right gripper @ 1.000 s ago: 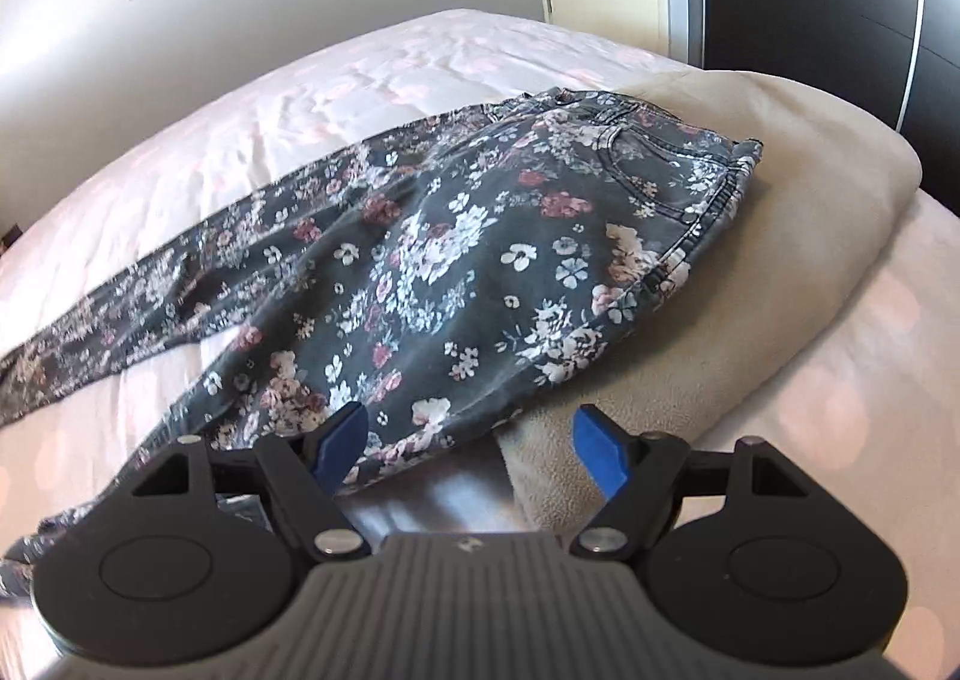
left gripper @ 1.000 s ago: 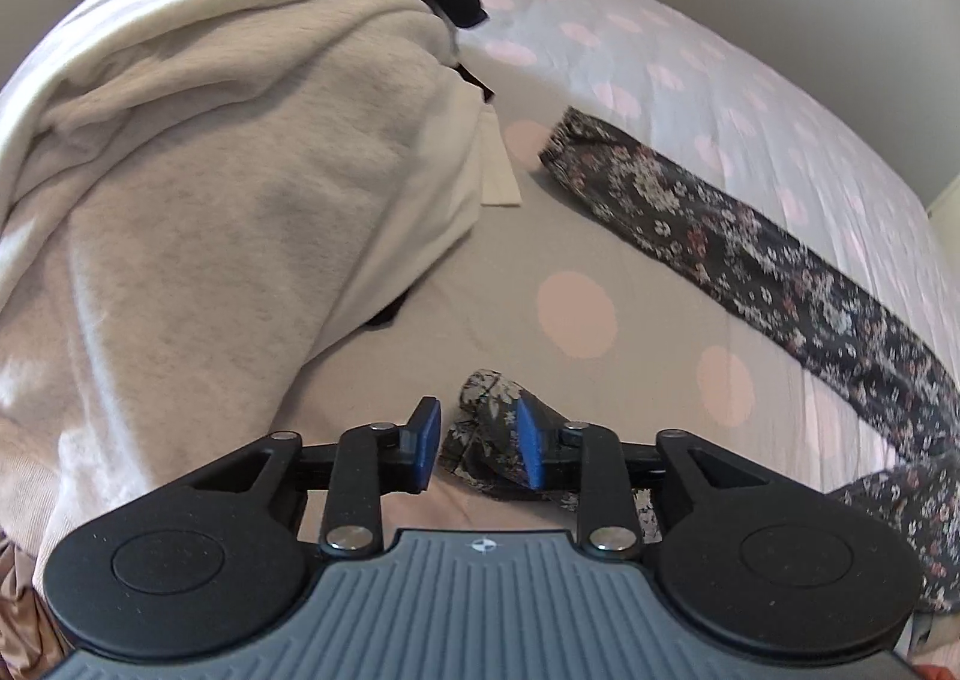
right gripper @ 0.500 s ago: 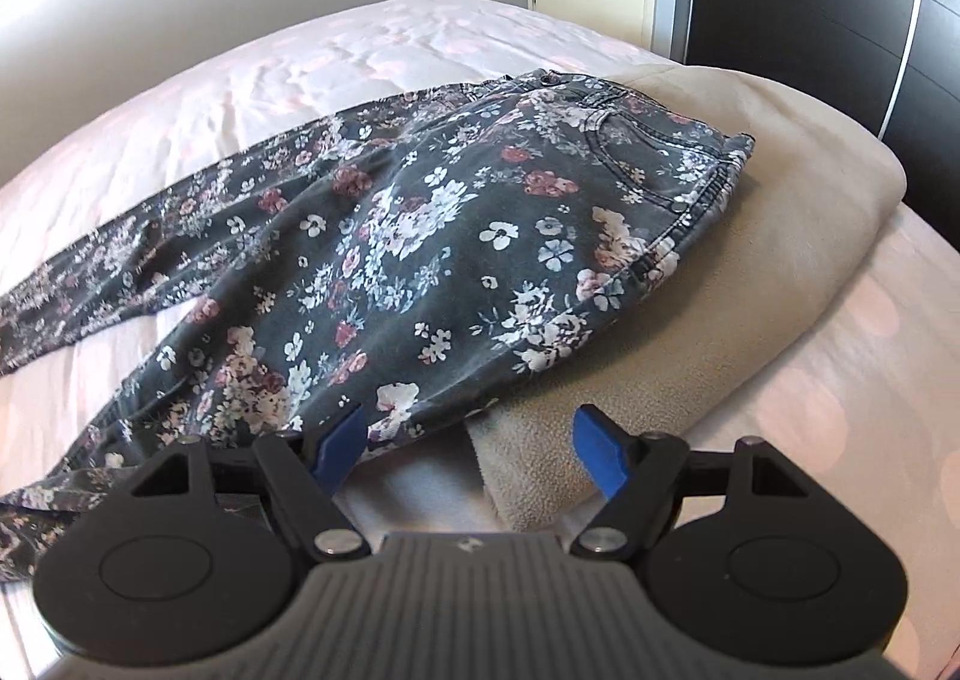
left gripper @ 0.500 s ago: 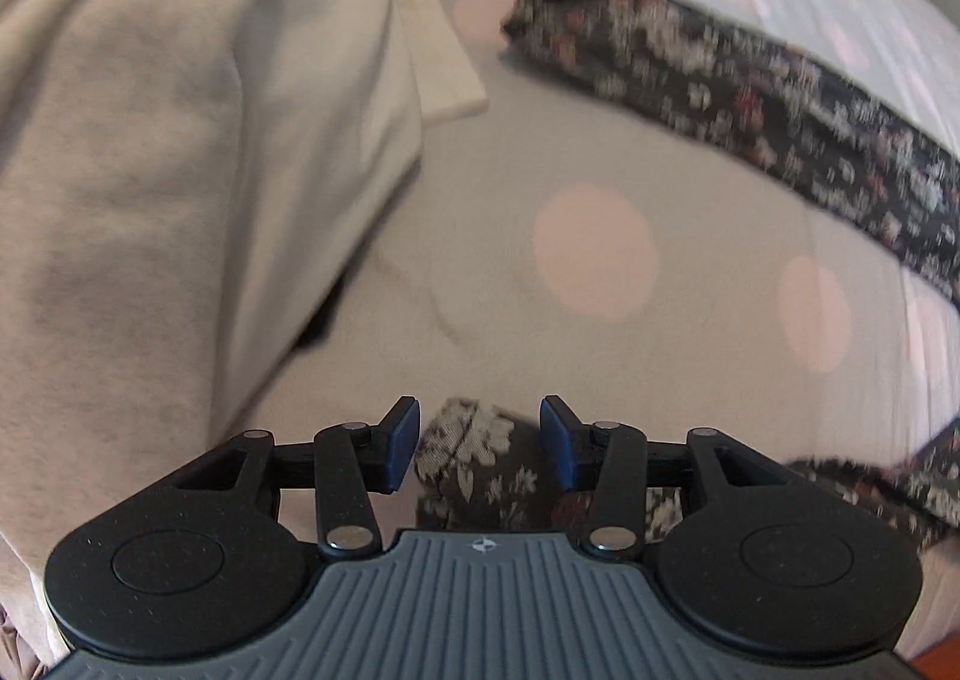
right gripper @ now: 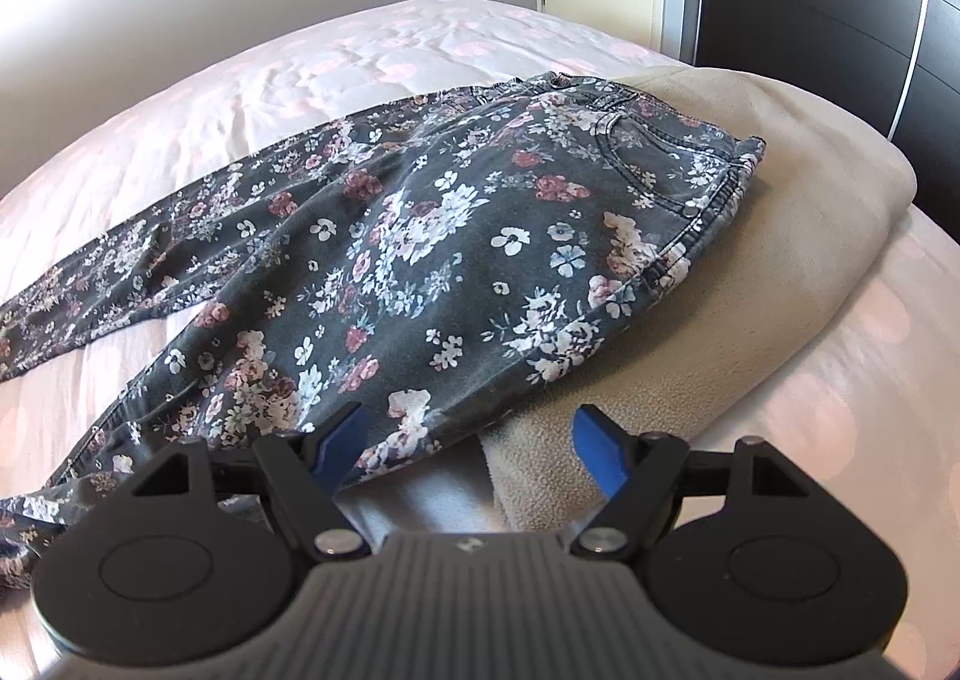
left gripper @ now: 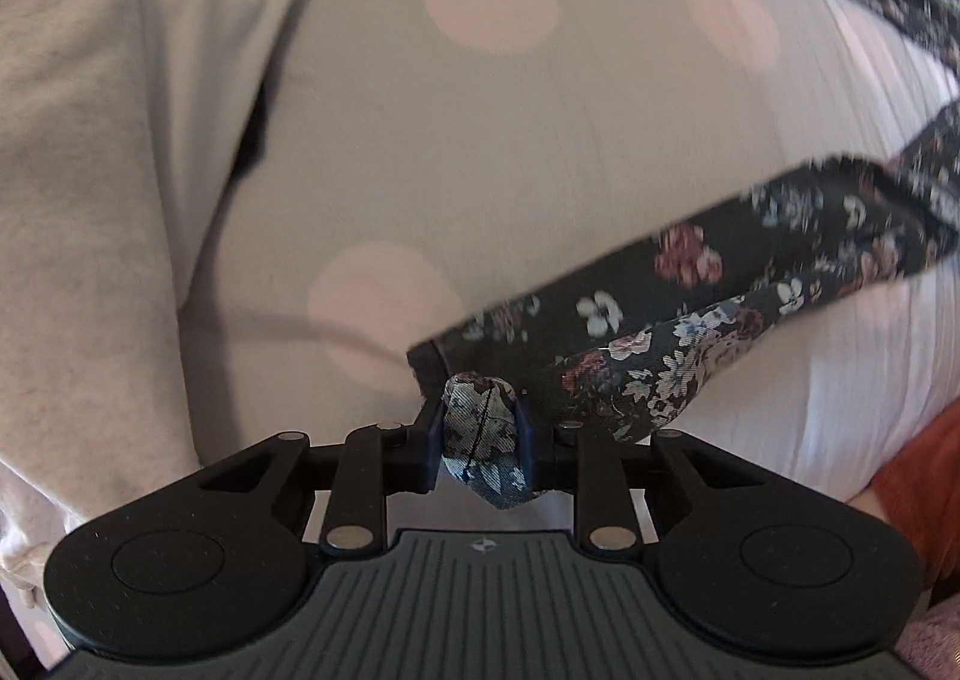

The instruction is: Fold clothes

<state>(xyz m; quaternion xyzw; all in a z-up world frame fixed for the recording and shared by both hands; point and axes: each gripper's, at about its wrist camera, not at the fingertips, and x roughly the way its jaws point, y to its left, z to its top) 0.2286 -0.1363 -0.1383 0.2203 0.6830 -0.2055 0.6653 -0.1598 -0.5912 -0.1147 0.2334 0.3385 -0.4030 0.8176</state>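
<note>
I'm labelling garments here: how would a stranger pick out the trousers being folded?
On the pink-spotted bed cover, the floral trousers lie with their waistband on a beige blanket. Unlike the plain blanket, they are dark grey denim printed with white and pink flowers.

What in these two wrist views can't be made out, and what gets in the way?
- Left wrist view: the floral trousers are motion-blurred and run off the right edge; the left tongs are closing on a bunched hem, their pads hiding what lies between them.
- Left wrist view: the cream sweatshirt is cut off at the left edge.
- Right wrist view: the right tongs, open, hide the trousers' near edge; the beige blanket hides the bedspread under it.
</note>
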